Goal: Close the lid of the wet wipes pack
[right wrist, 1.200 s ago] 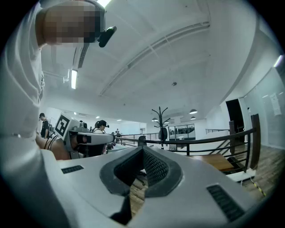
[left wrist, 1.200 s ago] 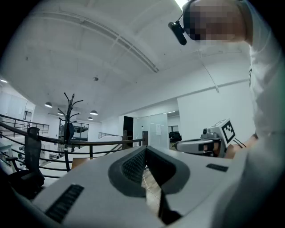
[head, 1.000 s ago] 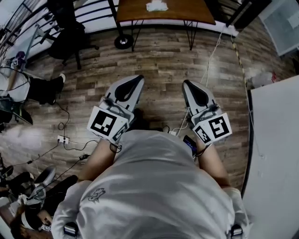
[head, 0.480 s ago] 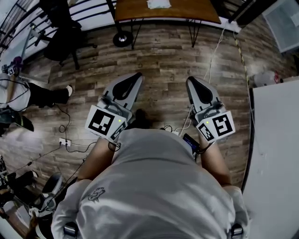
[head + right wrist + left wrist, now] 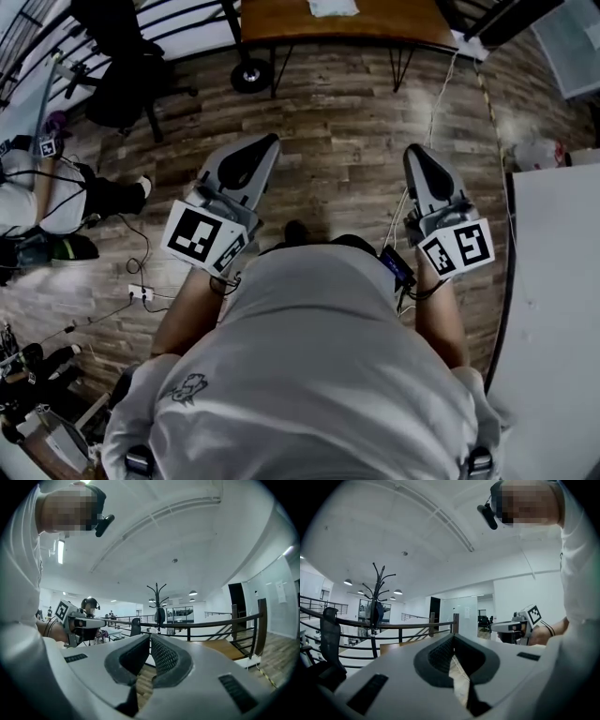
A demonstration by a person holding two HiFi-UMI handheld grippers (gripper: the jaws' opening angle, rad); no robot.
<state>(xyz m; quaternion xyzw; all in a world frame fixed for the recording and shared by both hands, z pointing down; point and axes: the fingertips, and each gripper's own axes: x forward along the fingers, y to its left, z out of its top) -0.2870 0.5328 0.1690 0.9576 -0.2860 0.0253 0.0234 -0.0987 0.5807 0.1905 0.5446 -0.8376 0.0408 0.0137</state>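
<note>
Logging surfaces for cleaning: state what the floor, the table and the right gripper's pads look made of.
Floor: wood-look planks, matt, grain and plank seams visible; real wood or laminate unclear.
Table: brown wooden-looking top, smooth, on thin dark legs, probably metal.
Pads of the right gripper: dark, dimpled, likely rubber.

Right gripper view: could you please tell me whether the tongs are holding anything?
No, the right tongs are shut, their tips touching, with nothing between them.
</note>
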